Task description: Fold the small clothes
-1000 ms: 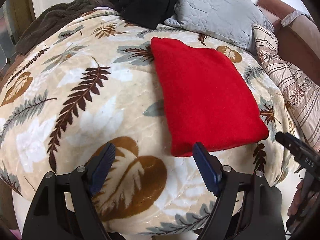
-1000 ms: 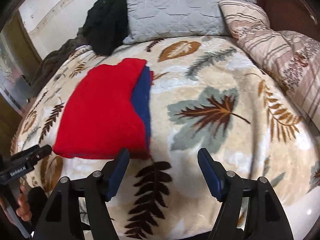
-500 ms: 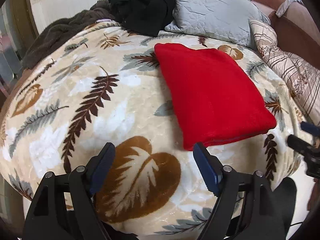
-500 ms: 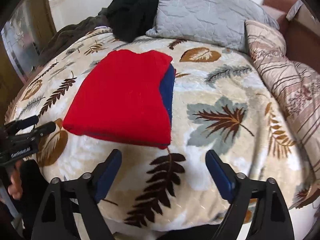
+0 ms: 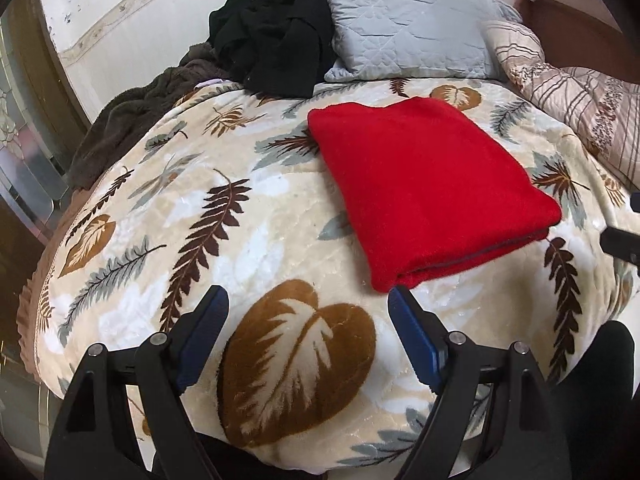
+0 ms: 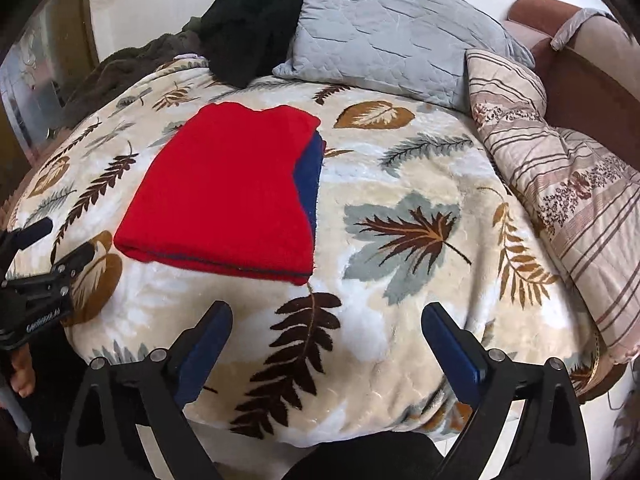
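A folded red garment [image 5: 424, 184] lies flat on the leaf-patterned blanket [image 5: 248, 216]. In the right wrist view the red garment [image 6: 228, 184] shows a blue layer [image 6: 310, 176] along its right edge. My left gripper [image 5: 307, 294] is open over the blanket, short of the garment's near left corner, with nothing between its fingers. My right gripper [image 6: 326, 310] hovers off the near right corner, its jaws opening and empty. Each gripper shows at the edge of the other's view: the left gripper [image 6: 40, 248] and the right gripper [image 5: 624, 236].
A grey quilted pillow [image 5: 404, 28] and a heap of black clothing [image 5: 276, 44] sit at the head of the bed. A dark brown throw [image 5: 132, 116] hangs off the far left. A striped quilt [image 6: 560, 168] lies bunched on the right. The bed's edge is just below both grippers.
Both grippers have drawn back a little from the garment's near edge and rolled. The right jaws have spread wider. The garment has not moved.
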Demonstrator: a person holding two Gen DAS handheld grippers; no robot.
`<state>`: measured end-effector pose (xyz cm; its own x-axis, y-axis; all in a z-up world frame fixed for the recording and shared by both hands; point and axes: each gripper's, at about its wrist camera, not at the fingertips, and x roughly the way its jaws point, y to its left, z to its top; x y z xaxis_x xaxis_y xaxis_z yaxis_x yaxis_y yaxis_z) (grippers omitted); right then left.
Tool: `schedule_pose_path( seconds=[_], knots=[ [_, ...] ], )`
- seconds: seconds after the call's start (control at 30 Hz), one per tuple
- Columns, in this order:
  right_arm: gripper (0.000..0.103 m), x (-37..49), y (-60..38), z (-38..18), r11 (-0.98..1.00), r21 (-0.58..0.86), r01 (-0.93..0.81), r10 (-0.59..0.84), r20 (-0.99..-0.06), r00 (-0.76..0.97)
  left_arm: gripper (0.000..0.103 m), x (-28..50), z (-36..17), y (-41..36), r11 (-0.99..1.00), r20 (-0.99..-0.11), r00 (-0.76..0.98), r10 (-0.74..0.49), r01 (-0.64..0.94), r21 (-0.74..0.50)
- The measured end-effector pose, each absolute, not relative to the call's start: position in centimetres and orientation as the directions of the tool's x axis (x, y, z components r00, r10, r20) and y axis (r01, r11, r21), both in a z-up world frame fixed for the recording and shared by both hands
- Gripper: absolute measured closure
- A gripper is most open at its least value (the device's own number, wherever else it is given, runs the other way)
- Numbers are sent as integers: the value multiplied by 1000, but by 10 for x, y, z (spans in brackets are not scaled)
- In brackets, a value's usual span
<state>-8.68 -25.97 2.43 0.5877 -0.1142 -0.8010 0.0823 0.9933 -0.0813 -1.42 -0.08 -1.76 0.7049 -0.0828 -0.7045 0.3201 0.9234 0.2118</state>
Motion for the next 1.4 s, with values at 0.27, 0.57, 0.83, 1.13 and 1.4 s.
schedule_pose_path(
  seconds=[0.27, 0.57, 0.83, 1.13, 1.4],
  knots=[
    [6, -88, -264, 32, 991, -86, 103, -132, -779, 613, 20, -21, -12, -1, 918, -700, 709, -84, 328, 222],
    [6, -95, -263, 33, 988, -144, 62, -151, -772, 617, 20, -27, -5, -1, 916, -702, 705, -105, 343, 208],
    [6, -89, -275, 34, 991, -117, 66, -133, -788, 601, 20, -24, -3, -10, 911, -730, 672, -126, 370, 183],
    [6, -88, -267, 35, 992, -111, 52, -119, -783, 611, 20, -22, -4, -3, 917, -738, 663, -125, 360, 168],
    [6, -88, -265, 37, 992, -114, 49, -119, -775, 621, 20, -21, -3, -11, 920, -745, 646, -165, 374, 120]
  ],
)
